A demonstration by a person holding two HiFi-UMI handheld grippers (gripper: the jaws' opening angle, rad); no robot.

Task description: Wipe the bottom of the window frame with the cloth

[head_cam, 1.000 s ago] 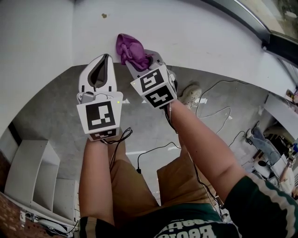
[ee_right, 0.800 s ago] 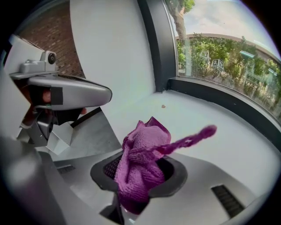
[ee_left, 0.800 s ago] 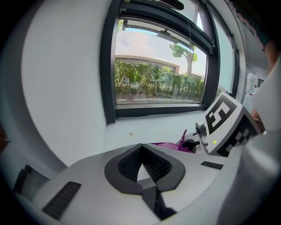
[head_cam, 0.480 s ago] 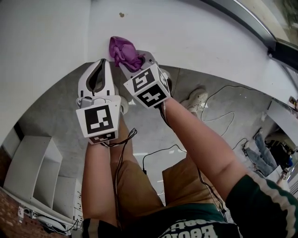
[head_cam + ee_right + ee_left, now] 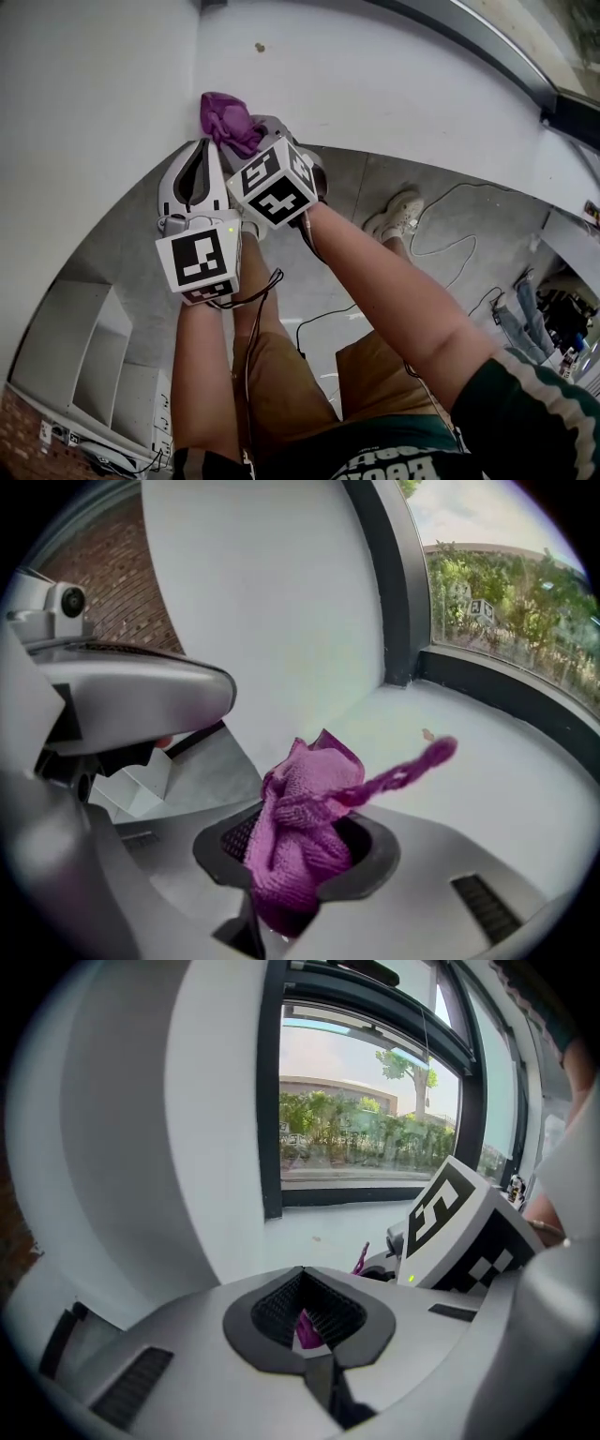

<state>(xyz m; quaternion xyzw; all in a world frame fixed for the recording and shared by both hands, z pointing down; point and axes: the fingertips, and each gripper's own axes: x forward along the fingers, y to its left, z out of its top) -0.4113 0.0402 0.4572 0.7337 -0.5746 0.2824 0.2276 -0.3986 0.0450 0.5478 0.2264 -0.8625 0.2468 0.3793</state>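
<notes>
While right gripper point(image 5: 236, 141) clamps cloth point(image 5: 302, 841), sill point(image 5: 487, 761) beyond

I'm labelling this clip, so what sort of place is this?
Probably an indoor workroom: a dark window frame above a white sill, white shelving, and loose cables trailing across the grey floor.

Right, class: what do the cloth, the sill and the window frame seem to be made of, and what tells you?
The cloth: purple knitted or microfibre textile, soft; ribbed loops and a loose strand show.
The sill: smooth matt white, perhaps painted plaster or stone; unclear.
The frame: dark, smooth, straight-edged, probably coated metal.
</notes>
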